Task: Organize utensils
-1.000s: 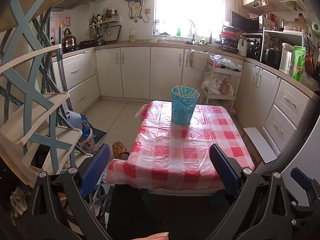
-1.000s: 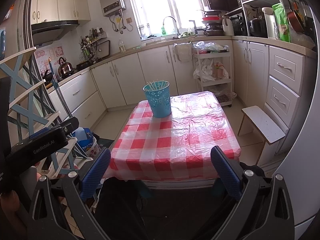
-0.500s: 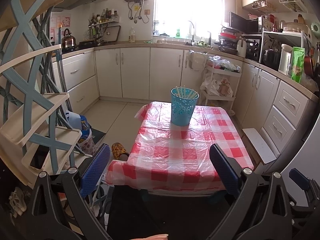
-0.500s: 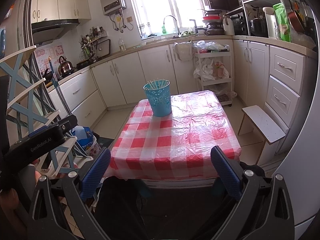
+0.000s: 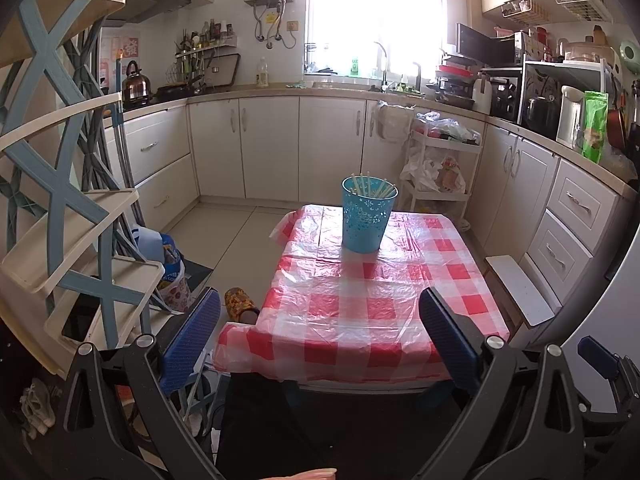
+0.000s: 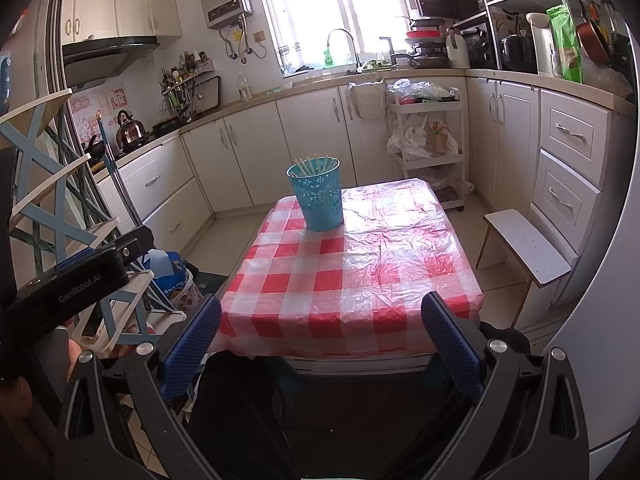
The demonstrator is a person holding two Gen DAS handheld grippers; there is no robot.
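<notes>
Where sticks cluster, perforated blue holder [image 5: 369, 215], upright

A home kitchen: cream cabinets [image 5: 268, 148] line the walls under a bright window [image 5: 372, 16], with a sink tap [image 6: 344, 46] below it, a kettle [image 5: 135, 80] on the stove left of the window, and a microwave [image 5: 560, 96] to its right.

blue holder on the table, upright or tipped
Upright: the blue holder stands on its base on the checked tablecloth, chopsticks poking out the top.
</notes>
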